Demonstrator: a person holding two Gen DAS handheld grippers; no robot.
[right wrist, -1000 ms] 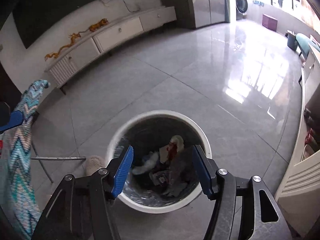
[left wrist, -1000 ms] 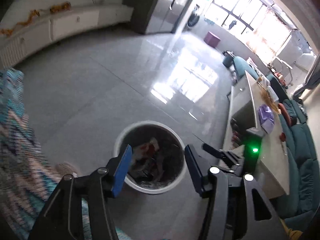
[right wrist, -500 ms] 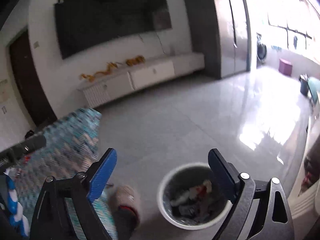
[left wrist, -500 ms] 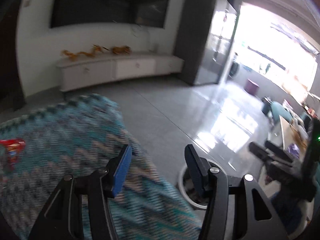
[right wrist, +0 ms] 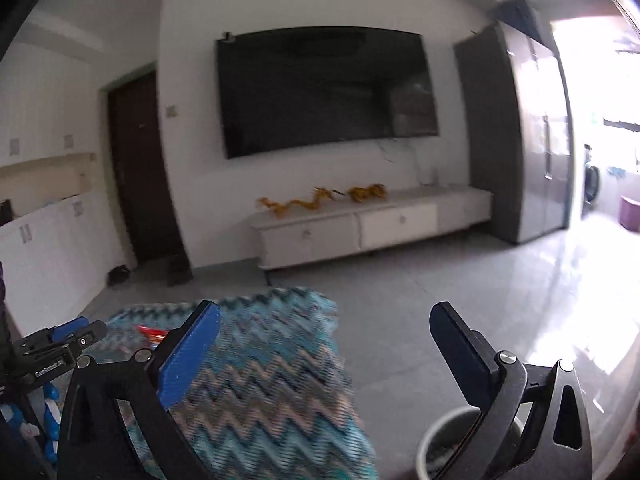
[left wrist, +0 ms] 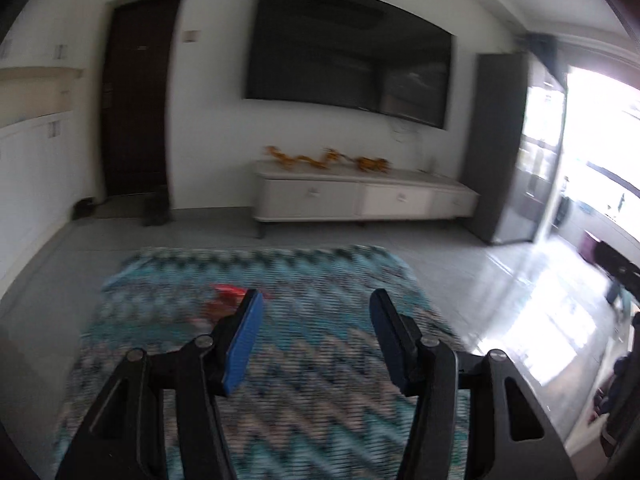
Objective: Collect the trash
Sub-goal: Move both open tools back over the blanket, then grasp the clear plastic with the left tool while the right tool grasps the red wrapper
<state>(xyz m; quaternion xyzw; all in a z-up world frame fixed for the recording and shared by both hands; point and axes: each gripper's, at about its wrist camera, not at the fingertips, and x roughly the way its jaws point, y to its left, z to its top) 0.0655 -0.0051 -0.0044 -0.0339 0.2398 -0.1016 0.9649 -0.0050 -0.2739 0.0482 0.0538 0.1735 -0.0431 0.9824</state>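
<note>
My left gripper (left wrist: pixel 314 338) is open and empty above a table covered with a teal zigzag cloth (left wrist: pixel 320 280). A red wrapper (left wrist: pixel 224 298) lies on the cloth just beyond my left fingertip, blurred. My right gripper (right wrist: pixel 324 354) is wide open and empty, over the cloth's right edge (right wrist: pixel 280 360). The red wrapper (right wrist: pixel 154 332) shows at the left behind the blue finger. The white trash bin (right wrist: pixel 444 440) stands on the floor at lower right, partly hidden by my right finger. The left gripper (right wrist: pixel 68 336) shows at the far left.
A white TV cabinet (left wrist: pixel 360 198) with orange dragon ornaments stands under a wall-mounted TV (left wrist: pixel 348 56). A dark door (left wrist: pixel 134 96) is at the left, a tall grey cupboard (left wrist: pixel 500 144) at the right. Grey tiled floor (right wrist: pixel 480 280) lies between table and cabinet.
Both grippers have swung up and away from the trash bin toward the cloth-covered table. The red wrapper has come close to my left fingers. The right gripper has opened wider.
</note>
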